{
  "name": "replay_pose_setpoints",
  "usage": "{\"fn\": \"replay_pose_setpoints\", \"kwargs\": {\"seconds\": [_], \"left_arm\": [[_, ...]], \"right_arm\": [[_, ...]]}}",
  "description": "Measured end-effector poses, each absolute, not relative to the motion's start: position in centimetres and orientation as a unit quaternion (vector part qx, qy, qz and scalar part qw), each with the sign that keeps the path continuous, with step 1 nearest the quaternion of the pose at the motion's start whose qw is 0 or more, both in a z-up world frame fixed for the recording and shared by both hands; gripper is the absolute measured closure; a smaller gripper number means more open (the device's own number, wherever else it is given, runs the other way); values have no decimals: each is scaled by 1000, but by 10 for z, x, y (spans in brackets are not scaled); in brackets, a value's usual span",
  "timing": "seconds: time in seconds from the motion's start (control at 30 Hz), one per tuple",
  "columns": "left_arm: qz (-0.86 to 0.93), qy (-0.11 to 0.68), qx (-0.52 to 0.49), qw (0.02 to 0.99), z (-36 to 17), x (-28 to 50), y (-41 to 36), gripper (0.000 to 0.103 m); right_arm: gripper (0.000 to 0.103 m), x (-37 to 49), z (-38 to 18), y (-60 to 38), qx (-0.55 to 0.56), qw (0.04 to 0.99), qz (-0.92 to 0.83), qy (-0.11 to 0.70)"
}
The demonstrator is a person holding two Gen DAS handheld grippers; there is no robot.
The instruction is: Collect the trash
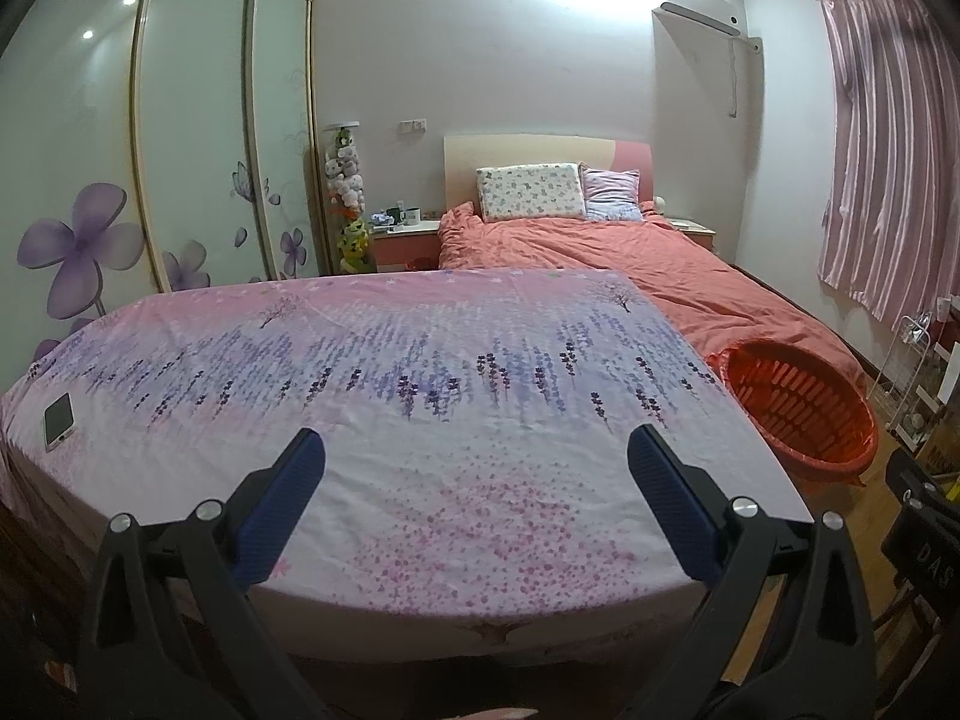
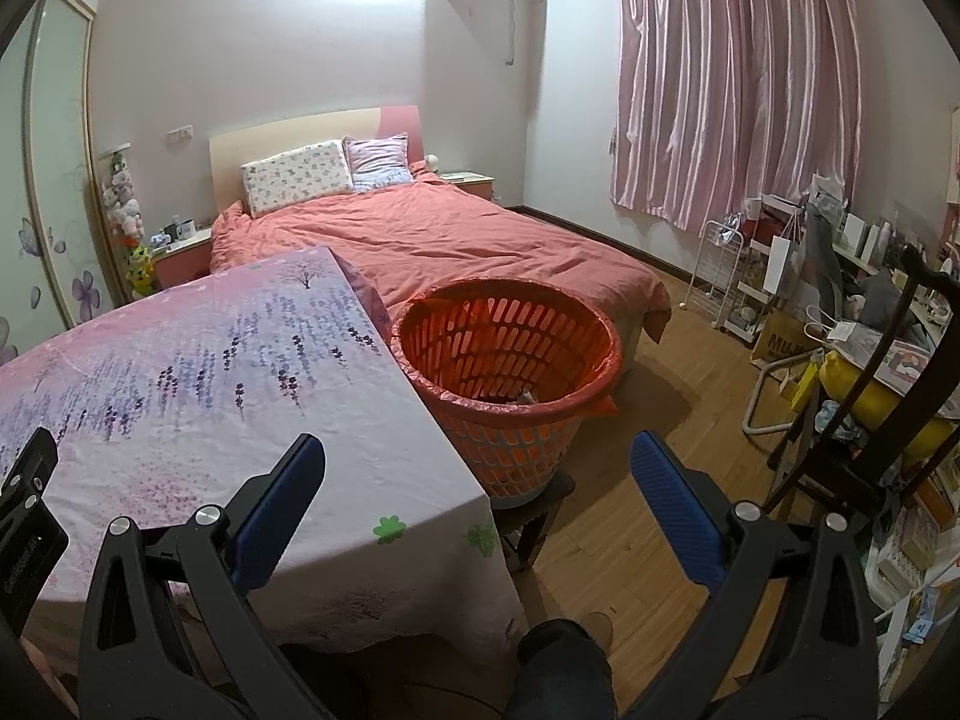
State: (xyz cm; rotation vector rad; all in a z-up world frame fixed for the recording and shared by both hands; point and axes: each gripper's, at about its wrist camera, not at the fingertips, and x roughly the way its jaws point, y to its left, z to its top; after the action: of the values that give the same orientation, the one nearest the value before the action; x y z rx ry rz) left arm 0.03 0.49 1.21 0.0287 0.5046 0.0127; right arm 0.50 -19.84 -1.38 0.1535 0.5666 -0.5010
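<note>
Both claws gape empty over the cloth-covered bench.
No trash shows on the bench (image 1: 420, 408); left claw (image 1: 477, 450) and right claw (image 2: 477, 456) hold nothing. A grey scrap lies in the basket (image 2: 510, 354) off the bench's right edge. The phone (image 1: 59, 420) near its left edge risks being grabbed by mistake.

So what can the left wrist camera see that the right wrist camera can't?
Only the left wrist view shows the white smartphone lying on the flowery tablecloth.

Only the right wrist view shows the white wire rack and the cluttered desk under the pink curtain.

Both show the orange plastic basket beside the cloth-covered table, and each its own open gripper.
</note>
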Motion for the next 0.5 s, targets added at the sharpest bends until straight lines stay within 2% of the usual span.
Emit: {"fn": "replay_pose_setpoints", "kwargs": {"seconds": [0.5], "left_arm": [[6,250,14,968,12,0,5,4]], "right_arm": [[2,8,-12,-196,72,927,-239,280]]}}
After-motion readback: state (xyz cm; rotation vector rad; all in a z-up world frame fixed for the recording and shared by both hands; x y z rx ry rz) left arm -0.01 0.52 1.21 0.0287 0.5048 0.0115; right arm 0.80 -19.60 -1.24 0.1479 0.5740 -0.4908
